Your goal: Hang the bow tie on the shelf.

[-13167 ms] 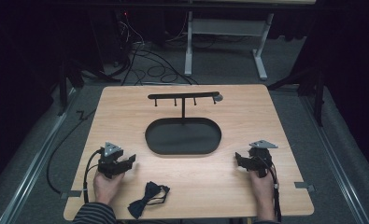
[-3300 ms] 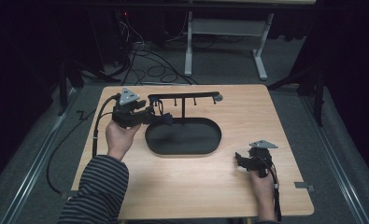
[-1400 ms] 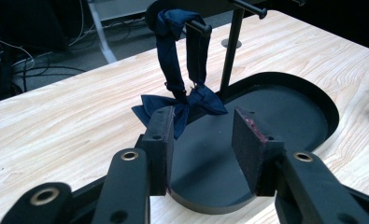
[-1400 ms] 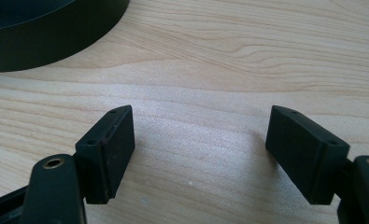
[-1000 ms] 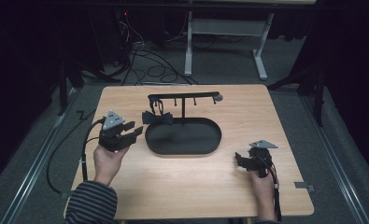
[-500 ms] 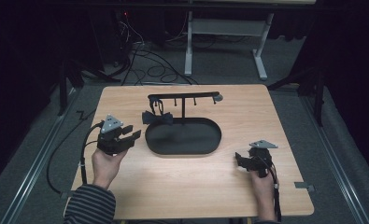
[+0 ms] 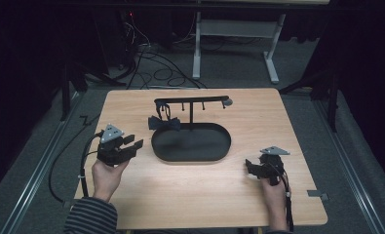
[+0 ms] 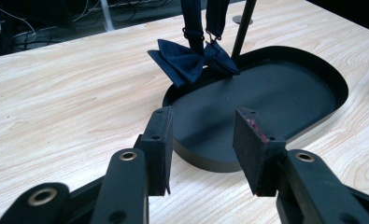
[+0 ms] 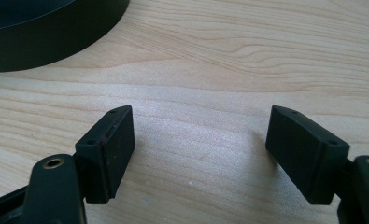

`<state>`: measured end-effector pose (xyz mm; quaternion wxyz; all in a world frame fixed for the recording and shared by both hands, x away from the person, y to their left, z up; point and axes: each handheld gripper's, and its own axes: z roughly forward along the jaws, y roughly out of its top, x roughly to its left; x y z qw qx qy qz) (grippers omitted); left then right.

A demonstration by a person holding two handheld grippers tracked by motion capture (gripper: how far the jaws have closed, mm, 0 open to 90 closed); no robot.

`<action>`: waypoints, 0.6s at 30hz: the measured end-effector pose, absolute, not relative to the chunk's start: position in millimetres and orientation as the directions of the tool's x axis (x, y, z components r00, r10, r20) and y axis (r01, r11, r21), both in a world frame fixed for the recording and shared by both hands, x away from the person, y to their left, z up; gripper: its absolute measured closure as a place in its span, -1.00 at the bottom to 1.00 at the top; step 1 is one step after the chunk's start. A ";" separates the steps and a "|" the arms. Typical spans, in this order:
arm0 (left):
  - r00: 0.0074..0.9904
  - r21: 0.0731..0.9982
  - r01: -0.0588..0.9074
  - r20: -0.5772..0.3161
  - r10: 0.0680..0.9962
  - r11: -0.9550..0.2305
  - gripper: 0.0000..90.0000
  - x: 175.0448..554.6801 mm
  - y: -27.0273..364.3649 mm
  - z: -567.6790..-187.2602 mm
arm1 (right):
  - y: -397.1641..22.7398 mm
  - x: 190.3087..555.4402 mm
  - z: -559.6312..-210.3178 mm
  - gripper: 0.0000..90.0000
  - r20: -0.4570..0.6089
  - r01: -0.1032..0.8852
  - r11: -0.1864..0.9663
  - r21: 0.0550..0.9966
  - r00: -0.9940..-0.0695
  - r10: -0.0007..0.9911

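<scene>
Hanging from the stand (image 7: 190, 102) — bow tie (image 7: 164, 123), wings level across.

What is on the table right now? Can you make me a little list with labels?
bow tie: dark blue, hangs by its strap from the left end of the stand's bar
stand: black T-shaped rack, rises from the tray's far edge
tray: black oval, mid-table, nothing in it
left gripper: jaws open, nothing between them, left of the tray
right gripper: jaws open, low over bare wood, right of the tray
table: light wood
</scene>
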<state>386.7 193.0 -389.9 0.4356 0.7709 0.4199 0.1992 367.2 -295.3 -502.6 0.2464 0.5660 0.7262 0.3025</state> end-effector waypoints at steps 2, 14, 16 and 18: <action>0.567 0.837 0.477 -0.061 0.821 -0.268 0.30 386.4 193.5 -391.6 | -295.3 367.2 -502.6 -0.44 -0.015 0.673 0.176 0.718 -0.238 0.971; 0.571 0.815 0.511 -0.083 0.817 -0.274 0.29 386.0 190.1 -406.7 | -295.3 367.1 -502.6 -0.45 -0.015 0.673 0.176 0.718 -0.238 0.971; 0.570 0.813 0.515 -0.087 0.817 -0.273 0.29 386.1 190.1 -408.0 | -295.3 367.1 -502.6 -0.45 -0.016 0.673 0.176 0.718 -0.238 0.971; 0.574 0.810 0.516 -0.085 0.815 -0.279 0.29 386.4 189.3 -408.9 | -295.3 367.1 -502.6 -0.44 -0.015 0.673 0.176 0.718 -0.238 0.971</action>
